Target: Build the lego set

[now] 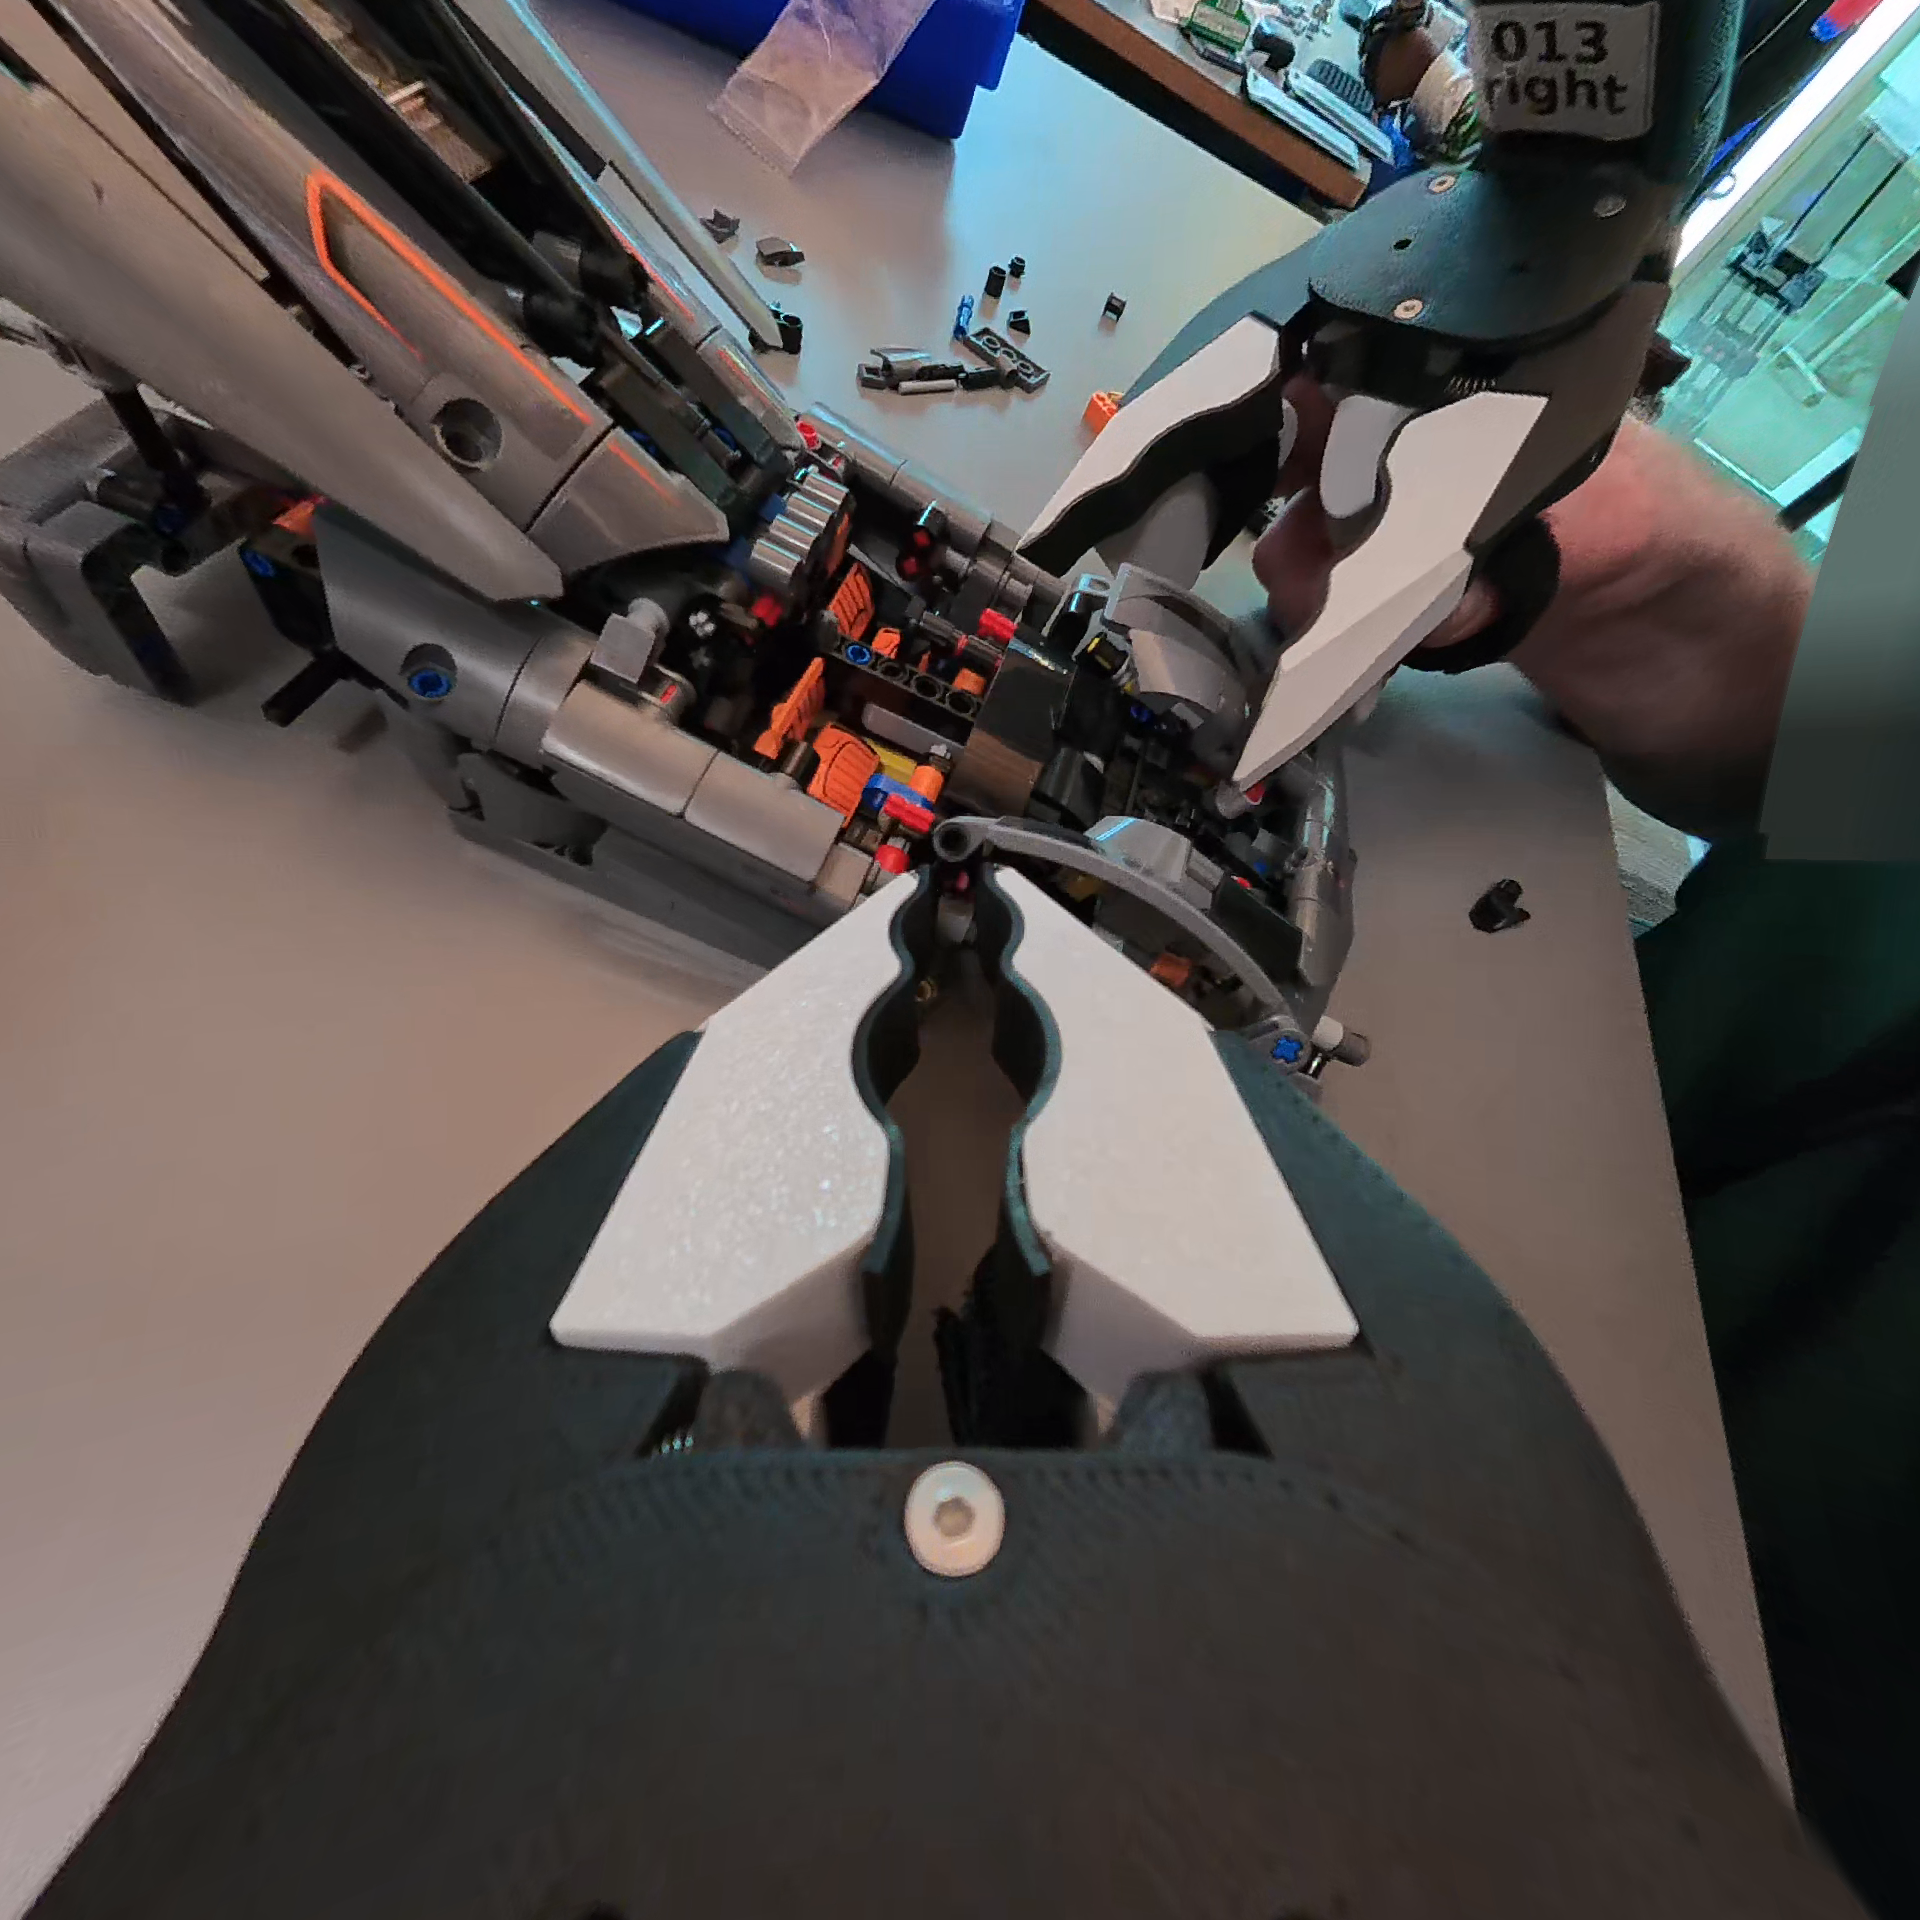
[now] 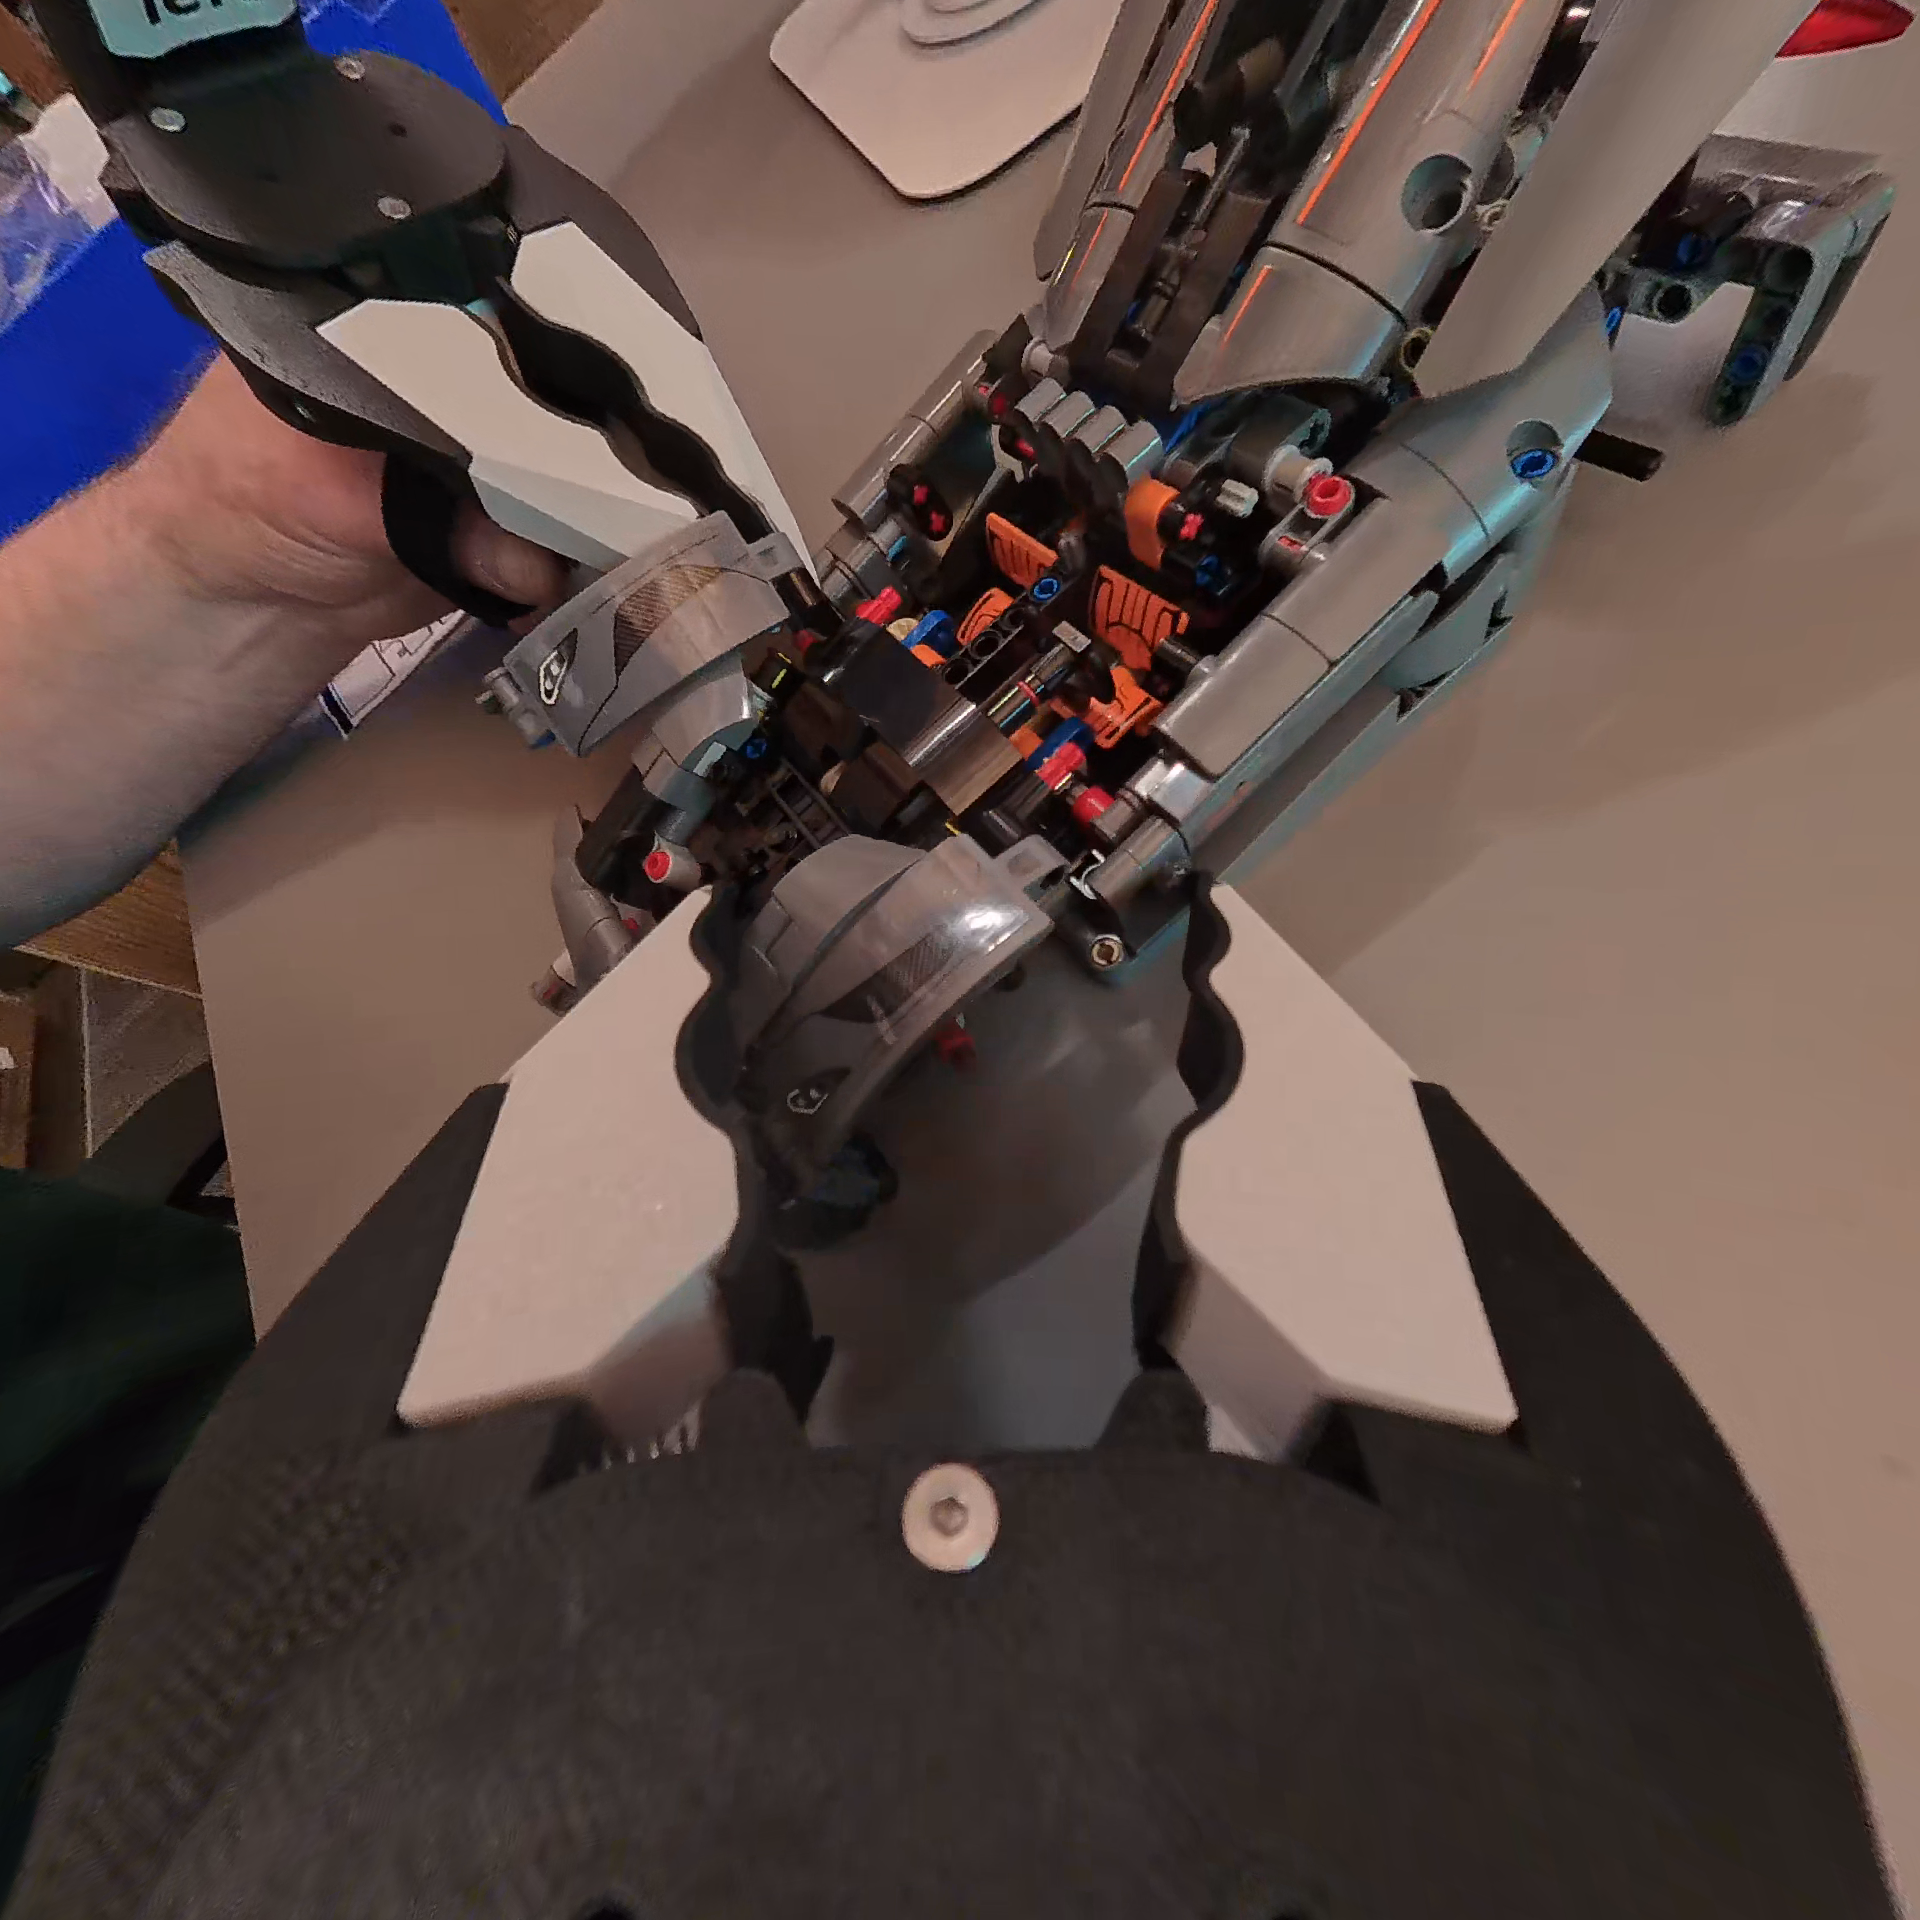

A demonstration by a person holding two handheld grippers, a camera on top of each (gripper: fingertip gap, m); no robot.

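Observation:
A grey, black and orange Lego car [image 1: 623,665] lies on the grey table, its interior open; it also shows in the right wrist view [image 2: 1299,582]. My left gripper [image 1: 958,891] is shut on the end of a curved grey wheel arch [image 1: 1122,842] at the car's near side. From the right wrist view this gripper [image 2: 805,566] pinches that arch [image 2: 665,613]. My right gripper [image 2: 951,935] is open, its jaws wide apart on either side of the other wheel arch [image 2: 894,935]. It also shows in the left wrist view [image 1: 1132,660], over the car's end.
Several loose dark pieces [image 1: 956,358] lie on the table behind the car, and one black piece [image 1: 1498,906] lies near the right edge. A blue bin [image 1: 914,62] with a plastic bag stands at the back. A white stand base [image 2: 935,114] sits beyond the car. The grippers' ends are close to 8 cm from one another.

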